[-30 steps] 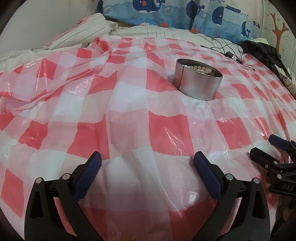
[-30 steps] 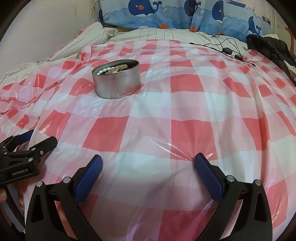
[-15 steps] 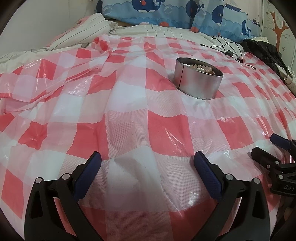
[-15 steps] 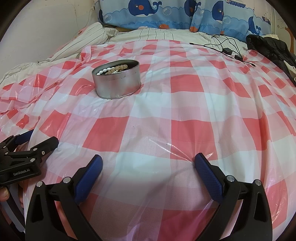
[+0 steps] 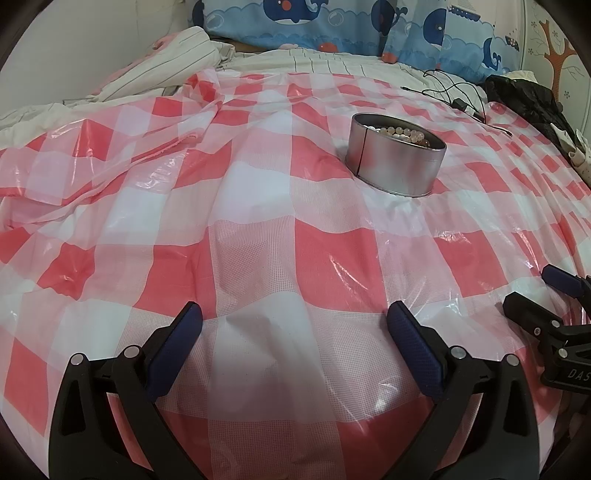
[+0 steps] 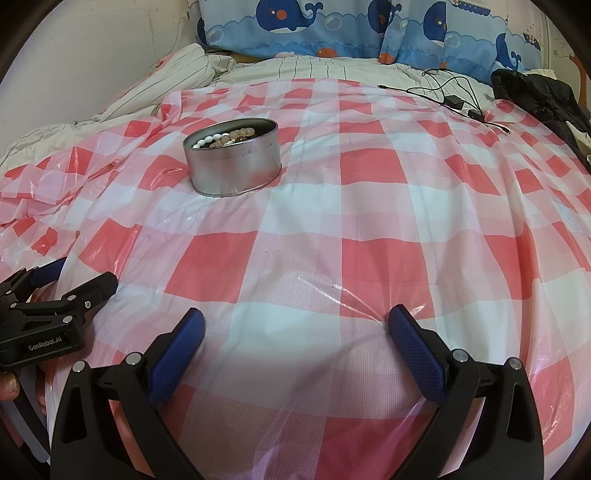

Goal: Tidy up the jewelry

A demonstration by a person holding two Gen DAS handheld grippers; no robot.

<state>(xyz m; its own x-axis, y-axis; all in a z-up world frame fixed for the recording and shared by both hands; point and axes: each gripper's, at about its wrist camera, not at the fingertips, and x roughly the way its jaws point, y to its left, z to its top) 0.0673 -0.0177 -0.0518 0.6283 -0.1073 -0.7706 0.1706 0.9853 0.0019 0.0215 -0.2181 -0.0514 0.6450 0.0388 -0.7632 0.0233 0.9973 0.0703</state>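
A round silver tin [image 5: 395, 162] stands on the red and white checked plastic cloth [image 5: 258, 229], with bead jewelry [image 5: 402, 133] inside. It also shows in the right wrist view [image 6: 233, 162], holding white, brown and pink beads [image 6: 225, 138]. My left gripper [image 5: 293, 325] is open and empty, low over the cloth, well short of the tin. My right gripper [image 6: 295, 328] is open and empty too. Each gripper shows at the edge of the other's view: the right one [image 5: 554, 295], the left one [image 6: 70, 284].
Whale-print pillows [image 6: 332, 26] and striped bedding [image 6: 177, 85] lie at the back. A black cable with a charger [image 6: 452, 98] and a black jacket [image 6: 539, 96] lie at the back right. A wall [image 6: 92, 55] is on the left.
Almost nothing has moved. Both grippers stay open in place, and the left wrist view has drifted very slightly.
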